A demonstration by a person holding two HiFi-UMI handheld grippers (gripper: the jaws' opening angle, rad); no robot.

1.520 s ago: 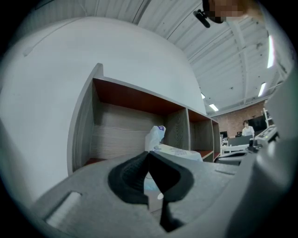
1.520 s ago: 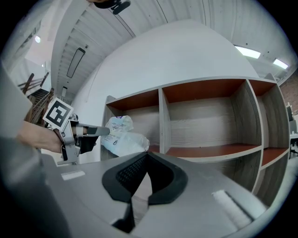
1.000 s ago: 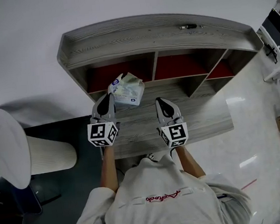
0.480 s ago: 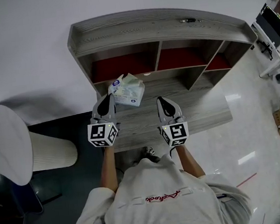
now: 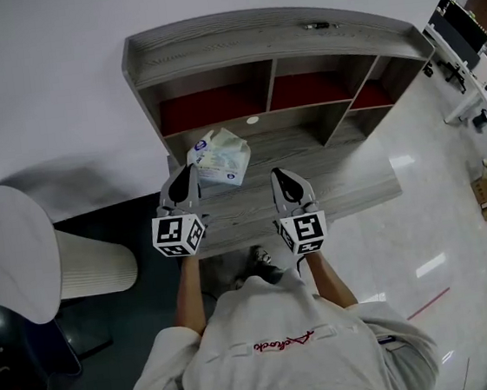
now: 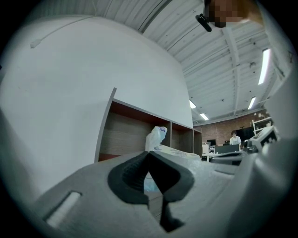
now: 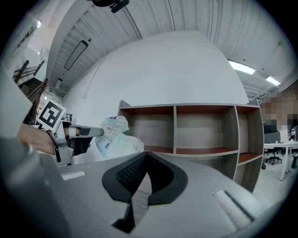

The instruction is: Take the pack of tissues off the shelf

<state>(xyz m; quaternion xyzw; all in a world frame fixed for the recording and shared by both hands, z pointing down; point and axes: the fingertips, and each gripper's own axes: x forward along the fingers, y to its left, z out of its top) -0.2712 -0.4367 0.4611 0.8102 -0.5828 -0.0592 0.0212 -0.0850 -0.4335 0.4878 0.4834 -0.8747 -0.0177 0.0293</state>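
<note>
I have the grey wooden shelf unit (image 5: 278, 41) ahead of me against the white wall. The red-lined compartments I can see are bare, and the board (image 5: 348, 191) at its foot runs out toward me. The pack of tissues (image 5: 219, 157) is out of the compartments, hanging over that board in front of the left-hand bay, carried at the tip of my left gripper (image 5: 187, 174). That gripper's jaws are pressed together on what looks like only an edge of the soft wrapper, with the bulk of the pack sticking out beyond the tips. My right gripper (image 5: 279, 181) sits beside it, apart from the pack, jaws together with nothing in them. The risk I see is the hold. A pinch on thin film can slip, or the film can tear, if I swing or jerk the hand, and the pack would then drop to the board or off its front edge to the floor. A careless sideways move could also knock the pack against the shelf's left upright.
</note>
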